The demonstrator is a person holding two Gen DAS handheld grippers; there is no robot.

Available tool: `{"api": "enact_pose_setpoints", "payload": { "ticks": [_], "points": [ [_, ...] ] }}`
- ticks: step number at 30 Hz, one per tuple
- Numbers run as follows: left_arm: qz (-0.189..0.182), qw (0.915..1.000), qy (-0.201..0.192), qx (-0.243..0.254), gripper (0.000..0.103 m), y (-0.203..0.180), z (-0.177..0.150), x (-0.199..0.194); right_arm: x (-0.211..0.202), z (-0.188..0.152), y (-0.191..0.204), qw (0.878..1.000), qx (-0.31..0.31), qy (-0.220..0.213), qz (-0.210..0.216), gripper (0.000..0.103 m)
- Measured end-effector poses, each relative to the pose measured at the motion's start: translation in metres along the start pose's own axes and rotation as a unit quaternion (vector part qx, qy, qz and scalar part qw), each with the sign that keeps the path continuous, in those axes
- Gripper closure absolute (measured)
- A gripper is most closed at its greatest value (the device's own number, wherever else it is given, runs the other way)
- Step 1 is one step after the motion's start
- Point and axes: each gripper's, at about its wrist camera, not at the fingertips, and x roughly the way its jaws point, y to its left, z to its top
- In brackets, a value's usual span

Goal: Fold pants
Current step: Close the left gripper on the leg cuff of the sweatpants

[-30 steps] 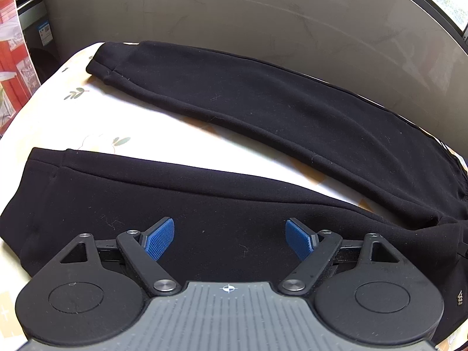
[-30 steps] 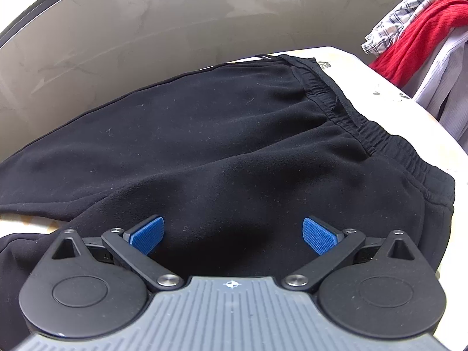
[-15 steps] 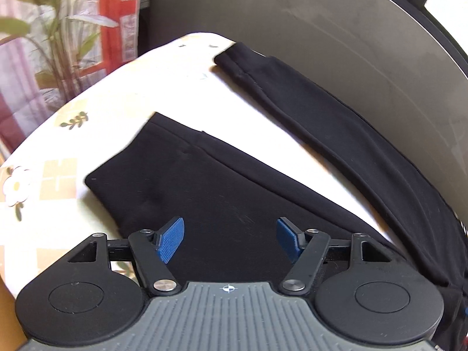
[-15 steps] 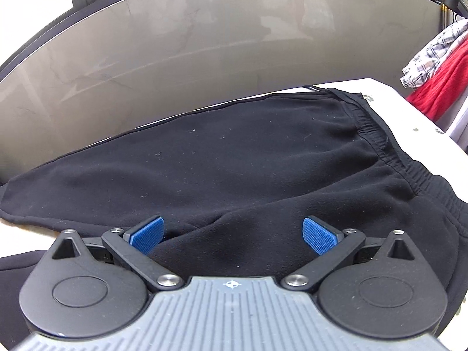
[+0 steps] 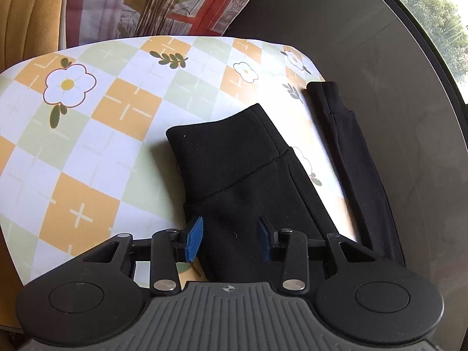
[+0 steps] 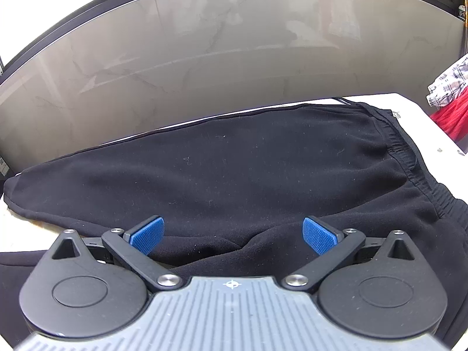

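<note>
Change: left gripper (image 5: 229,242) has swung along the near leg to its cuff (image 5: 225,146), jaws closing, fleece between, not yet pinched.
Pants (image 6: 234,169): black sweatpants flat on the floral tablecloth (image 5: 87,146).
Handling: soft, limp; grip cuff.
Right gripper (image 6: 232,235): wide, empty, above the seat.

Floral checked tablecloth (image 5: 87,152), grey marbled wall (image 6: 234,52)
</note>
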Motion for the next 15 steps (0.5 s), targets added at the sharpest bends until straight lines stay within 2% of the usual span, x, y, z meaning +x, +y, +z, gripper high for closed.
{"api": "enact_pose_setpoints", "payload": {
  "ticks": [4,8,13,15],
  "points": [
    [0.016,0.9998,0.001,0.007,0.062,0.007,0.0,0.001,-0.003,-0.002,-0.002,1.0,-0.004,-0.004,-0.003,0.0],
    [0.015,0.9999,-0.001,-0.004,0.062,0.015,-0.007,-0.004,-0.005,-0.003,-0.006,1.0,0.009,0.004,-0.007,0.0],
    [0.031,0.9982,-0.023,0.047,0.062,0.005,-0.001,0.004,-0.007,-0.002,-0.002,1.0,-0.002,0.006,-0.006,0.0],
    [0.03,0.9979,-0.033,0.046,0.062,0.005,0.003,0.007,-0.008,-0.003,0.0,1.0,-0.008,0.006,-0.005,0.0]
  ]
}}
